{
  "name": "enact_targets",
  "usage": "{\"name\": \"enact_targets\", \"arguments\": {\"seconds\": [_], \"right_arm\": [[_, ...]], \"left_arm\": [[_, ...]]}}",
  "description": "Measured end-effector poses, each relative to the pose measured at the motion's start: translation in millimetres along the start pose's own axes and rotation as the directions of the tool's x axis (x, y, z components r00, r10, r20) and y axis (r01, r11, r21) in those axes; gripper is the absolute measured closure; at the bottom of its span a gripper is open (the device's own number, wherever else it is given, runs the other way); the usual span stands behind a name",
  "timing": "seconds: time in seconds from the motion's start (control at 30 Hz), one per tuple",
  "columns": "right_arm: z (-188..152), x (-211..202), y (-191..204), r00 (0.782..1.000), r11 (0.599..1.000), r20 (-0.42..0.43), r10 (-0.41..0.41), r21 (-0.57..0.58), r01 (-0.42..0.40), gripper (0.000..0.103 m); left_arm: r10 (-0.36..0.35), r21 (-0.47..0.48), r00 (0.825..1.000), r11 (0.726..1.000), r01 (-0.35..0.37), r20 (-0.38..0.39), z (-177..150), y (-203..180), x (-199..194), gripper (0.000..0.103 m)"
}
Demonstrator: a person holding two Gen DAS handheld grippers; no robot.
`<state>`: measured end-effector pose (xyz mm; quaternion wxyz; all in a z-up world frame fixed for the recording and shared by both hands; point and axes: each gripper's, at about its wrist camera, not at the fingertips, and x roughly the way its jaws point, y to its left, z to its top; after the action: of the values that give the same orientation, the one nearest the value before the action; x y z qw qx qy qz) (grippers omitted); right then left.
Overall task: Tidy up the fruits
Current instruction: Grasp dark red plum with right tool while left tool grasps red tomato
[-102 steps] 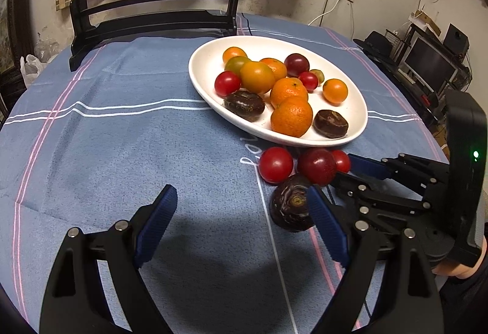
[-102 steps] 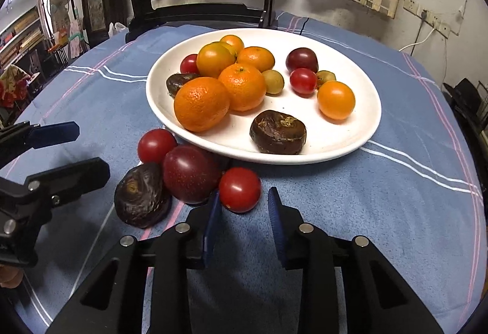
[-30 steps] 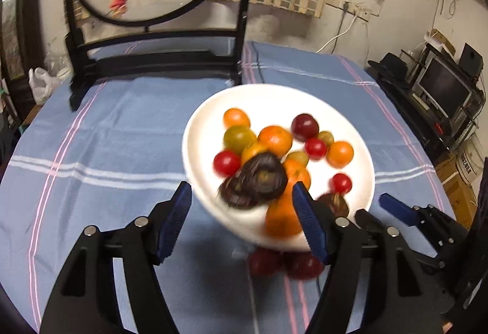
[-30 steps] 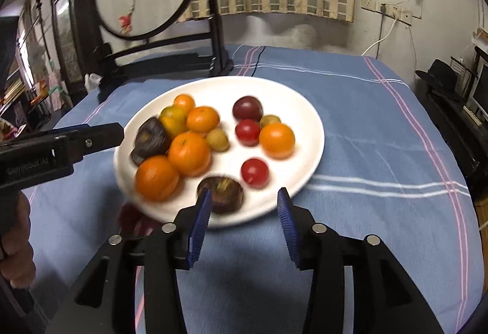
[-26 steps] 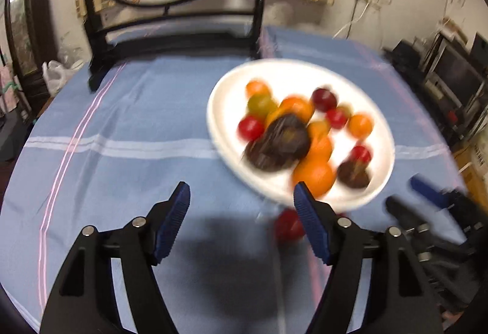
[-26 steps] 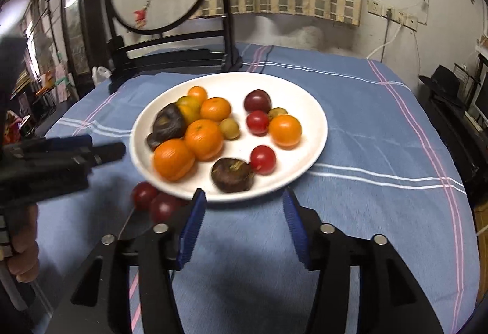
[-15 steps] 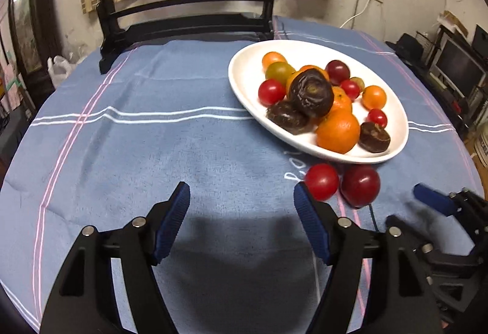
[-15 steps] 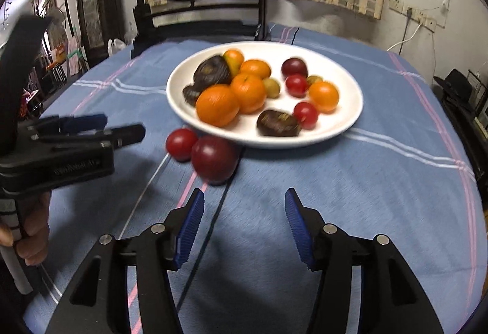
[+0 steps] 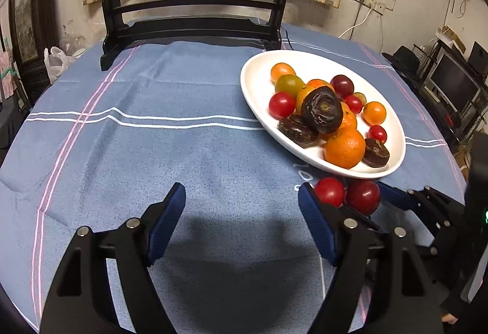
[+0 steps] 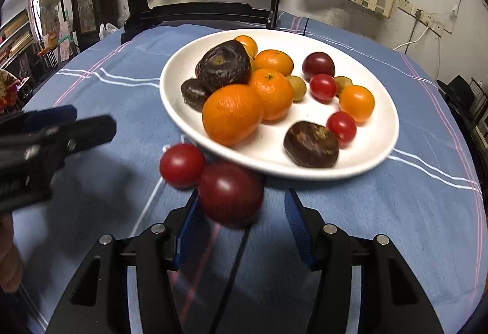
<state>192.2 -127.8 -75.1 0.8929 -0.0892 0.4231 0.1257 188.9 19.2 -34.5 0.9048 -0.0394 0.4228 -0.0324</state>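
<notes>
Two fruits, a red tomato [image 10: 182, 164] and a dark red plum [image 10: 231, 193], lie on the table touching the white plate's [image 10: 378, 150] near rim, so the right tongs [image 10: 241, 225] gape wide around the plum, while the left tongs [image 9: 241, 224] hover wide and empty nearby.

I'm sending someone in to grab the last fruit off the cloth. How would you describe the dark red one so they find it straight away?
Start at the white plate heaped with fruit on the blue tablecloth. Just off its near rim, two round fruits lie on the cloth touching each other. The dark red fruit is the larger, deeper maroon one, nearest the right tool; its neighbour, the small tomato, is brighter red.
</notes>
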Motion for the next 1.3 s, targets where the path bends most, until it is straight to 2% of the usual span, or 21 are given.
{"name": "enact_targets", "arguments": {"seconds": [0.1,0.13,0.3,0.57,0.7,0.87,0.9,0.97,1.1,1.17,1.23,1.3], "right_arm": [[6,4,2,1.0,1.0,-0.005,-0.002,0.01,0.002,0.053],[7,4,3,1.0,1.0,-0.007,0.028,0.009,-0.028,0.064],[-1,-8,0,0.999,0.999,-0.001,0.045,0.025,-0.045,0.064],[-23,-29,-36,1.0,0.995,0.023,0.001,0.097,-0.003,0.064],[-27,-29,-54,1.0,0.987,0.026,0.017,0.161,-0.021,0.064],[-29,-35,-64,0.999,0.985,0.05,0.013,0.17,-0.021,0.064],[-29,-35,-66,0.999,0.985,0.049,0.007,0.172,-0.015,0.064],[-29,-37,-69,0.999,0.984,0.048,0.006,0.178,-0.014,0.064],[-27,-40,-68,0.998,0.985,0.06,0.011,0.172,-0.022,0.064],[-26,-41,-67,0.998,0.985,0.062,0.017,0.17,-0.027,0.064],[-27,-41,-67,0.998,0.985,0.065,0.019,0.17,-0.03,0.064],[-27,-44,-68,0.997,0.984,0.074,0.027,0.174,-0.039,0.064]], "left_arm": [[0.005,0.004,1.0,1.0,-0.006,0.002,-1,-1,1,0.027],[0.006,0.007,1.0,1.0,-0.006,0.001,-1,-2,1,0.027],[-0.008,0.027,1.0,1.0,0.008,-0.011,-4,-7,6,0.027],[-0.093,0.039,0.995,0.995,0.095,-0.042,-11,-20,11,0.027],[-0.11,0.072,0.992,0.991,0.114,-0.063,-18,-36,16,0.027],[-0.104,0.067,0.989,0.992,0.112,-0.105,-19,-49,28,0.037],[-0.085,0.076,0.991,0.993,0.093,-0.104,-18,-53,30,0.038],[-0.052,0.106,0.993,0.992,0.063,-0.102,-17,-62,35,0.047],[-0.013,0.14,0.995,0.99,0.027,-0.103,-10,-77,45,0.051],[-0.015,0.156,0.995,0.987,0.031,-0.098,-7,-83,46,0.074],[-0.02,0.16,0.995,0.986,0.036,-0.099,-4,-85,44,0.074],[-0.055,0.153,0.994,0.986,0.069,-0.093,-4,-84,36,0.074]]}}
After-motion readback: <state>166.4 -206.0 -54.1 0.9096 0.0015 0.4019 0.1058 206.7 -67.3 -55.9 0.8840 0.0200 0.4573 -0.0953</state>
